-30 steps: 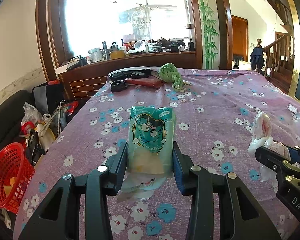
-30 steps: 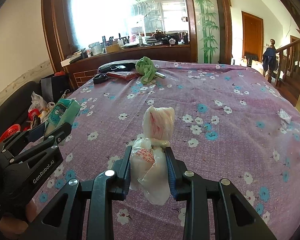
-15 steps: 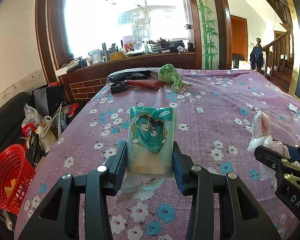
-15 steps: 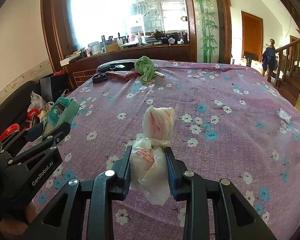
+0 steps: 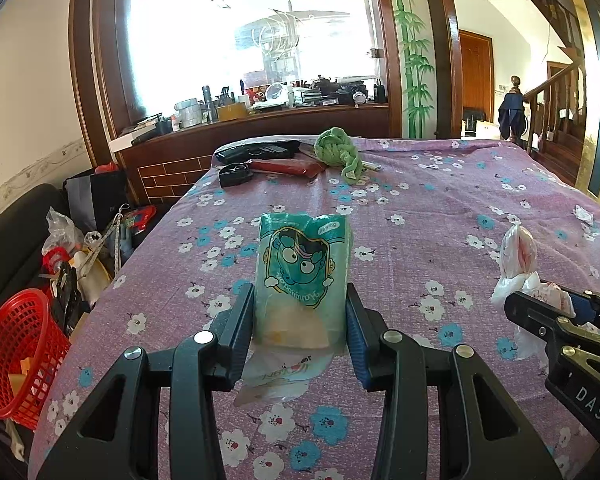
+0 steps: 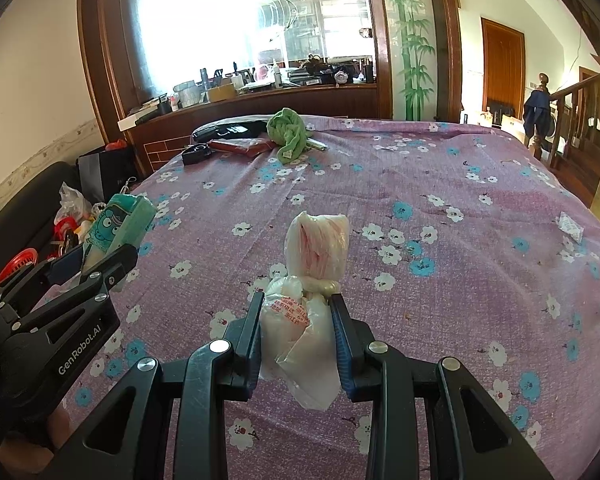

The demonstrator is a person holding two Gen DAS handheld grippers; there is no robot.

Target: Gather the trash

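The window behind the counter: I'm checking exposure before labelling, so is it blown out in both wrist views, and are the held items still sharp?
Left wrist view: the window is blown out white, yet the green snack packet in the left gripper is sharp. Right wrist view: same glare; the knotted plastic bag in the right gripper is crisp; fisheye bends the window frame.

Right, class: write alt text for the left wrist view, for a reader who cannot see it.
The left hand-held gripper is shut on a teal cartoon-print packet above a purple flowered tablecloth. At right, the right hand-held gripper holds a knotted white plastic bag; a red basket sits lower left.
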